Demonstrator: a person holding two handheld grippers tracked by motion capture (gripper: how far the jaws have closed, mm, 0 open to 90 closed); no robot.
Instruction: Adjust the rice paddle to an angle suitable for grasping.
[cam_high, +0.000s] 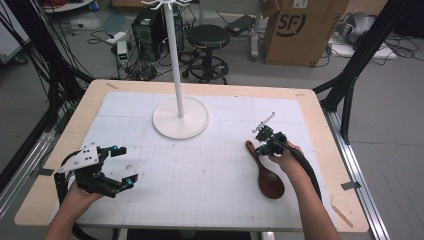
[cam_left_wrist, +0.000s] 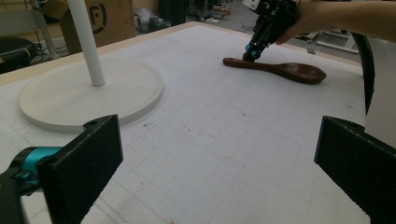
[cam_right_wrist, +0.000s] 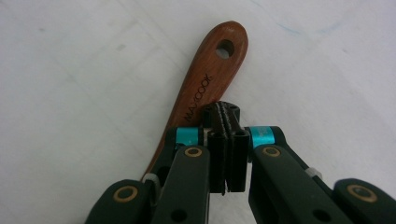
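A dark wooden spoon (cam_high: 270, 183) lies flat on the white mat at the right, bowl toward me and handle pointing away. Its handle (cam_right_wrist: 205, 88) has a hole at the end and printed lettering. My right gripper (cam_high: 260, 149) points down at the handle with its jaws shut flat together and nothing between them. Its tips (cam_right_wrist: 224, 116) sit just beside the handle's edge, and whether they touch it is unclear. My left gripper (cam_high: 123, 166) rests at the table's front left, open wide and holding nothing. From its view (cam_left_wrist: 224, 163) the spoon (cam_left_wrist: 280, 69) and the right gripper (cam_left_wrist: 252, 52) lie ahead.
A white stand with a round base (cam_high: 195, 127) and a tall pole (cam_high: 175, 60) rises at the back middle of the mat (cam_high: 200, 170). Beyond the table are a black stool (cam_high: 209, 37), a cardboard box (cam_high: 300, 30) and cables on the floor.
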